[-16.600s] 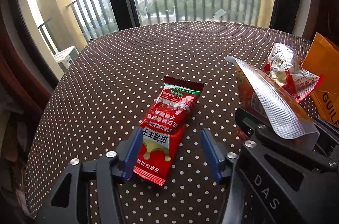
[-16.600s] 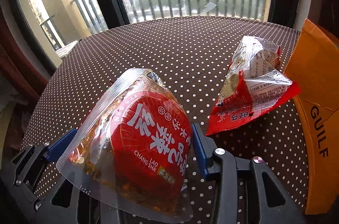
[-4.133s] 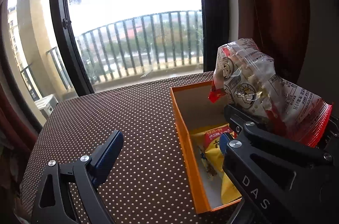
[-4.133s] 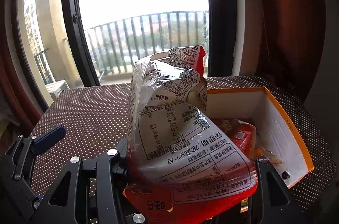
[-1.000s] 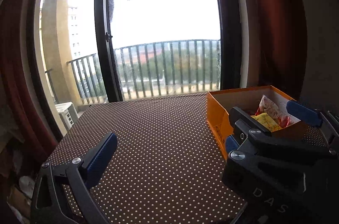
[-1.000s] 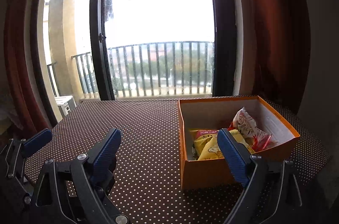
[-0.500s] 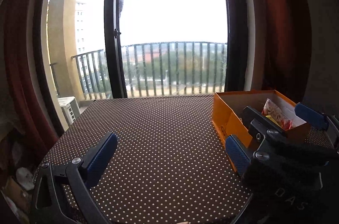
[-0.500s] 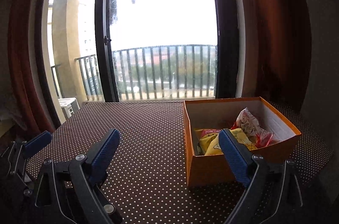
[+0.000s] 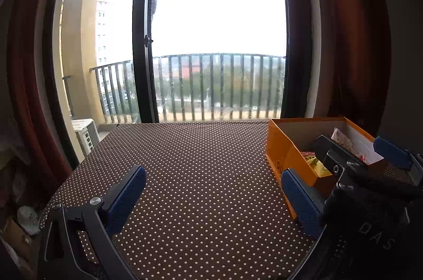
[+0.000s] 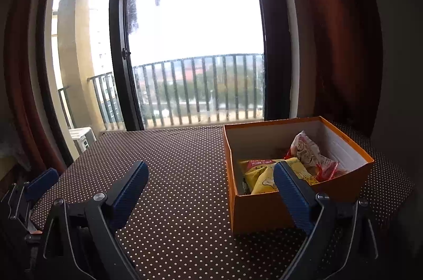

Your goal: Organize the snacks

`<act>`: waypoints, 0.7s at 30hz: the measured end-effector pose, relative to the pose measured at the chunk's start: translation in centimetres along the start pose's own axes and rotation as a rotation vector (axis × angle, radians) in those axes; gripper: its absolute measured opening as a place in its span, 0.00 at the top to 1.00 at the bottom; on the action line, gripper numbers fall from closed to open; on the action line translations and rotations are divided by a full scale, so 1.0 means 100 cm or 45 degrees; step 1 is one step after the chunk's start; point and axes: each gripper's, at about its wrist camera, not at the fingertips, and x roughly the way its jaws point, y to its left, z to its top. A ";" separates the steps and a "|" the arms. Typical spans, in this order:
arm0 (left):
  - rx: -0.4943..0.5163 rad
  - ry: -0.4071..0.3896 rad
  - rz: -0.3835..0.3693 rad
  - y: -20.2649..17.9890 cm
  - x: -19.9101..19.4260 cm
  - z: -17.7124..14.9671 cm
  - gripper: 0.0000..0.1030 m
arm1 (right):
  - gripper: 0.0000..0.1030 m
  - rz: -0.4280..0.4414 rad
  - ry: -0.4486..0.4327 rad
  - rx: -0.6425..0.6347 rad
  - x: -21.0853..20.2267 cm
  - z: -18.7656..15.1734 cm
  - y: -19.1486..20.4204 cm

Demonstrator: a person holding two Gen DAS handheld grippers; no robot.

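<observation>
An orange cardboard box stands on the right of the dotted table. Inside lie a yellow snack bag and a clear red-and-white snack bag. The box also shows in the left wrist view, partly hidden behind the right gripper's body. My left gripper is open and empty over the bare tablecloth, left of the box. My right gripper is open and empty, its right finger in front of the box's near wall.
The brown white-dotted tablecloth covers the table up to a glass balcony door with railings. Dark red curtains hang behind the box. The table's left edge drops to floor clutter.
Both grippers have drawn back and risen slightly from the box, staying open and empty. The box now sits farther right in the left wrist view.
</observation>
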 end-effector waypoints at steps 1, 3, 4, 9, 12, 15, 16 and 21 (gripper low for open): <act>0.001 0.000 -0.001 0.000 0.000 0.000 0.00 | 0.06 -0.002 -0.005 0.001 0.000 0.000 0.000; 0.001 -0.003 -0.004 -0.001 0.000 0.000 0.00 | 0.06 -0.001 -0.009 0.004 -0.001 0.000 -0.001; 0.001 -0.003 -0.003 -0.001 -0.001 -0.001 0.00 | 0.06 0.001 -0.009 0.006 -0.001 0.000 -0.001; -0.001 -0.009 -0.003 -0.001 -0.002 -0.001 0.00 | 0.05 0.006 -0.010 0.012 -0.001 0.000 -0.003; -0.003 -0.010 -0.006 -0.001 -0.003 -0.002 0.00 | 0.05 0.006 -0.012 0.011 -0.002 0.000 -0.002; -0.004 -0.012 -0.007 0.000 -0.003 -0.002 0.00 | 0.04 0.007 -0.014 0.010 -0.002 0.000 -0.003; -0.005 -0.011 -0.008 0.000 -0.003 -0.002 0.00 | 0.04 0.007 -0.013 0.009 -0.002 0.001 -0.003; -0.008 -0.007 -0.014 0.002 -0.003 -0.002 0.00 | 0.04 0.009 -0.014 0.011 -0.002 0.001 -0.003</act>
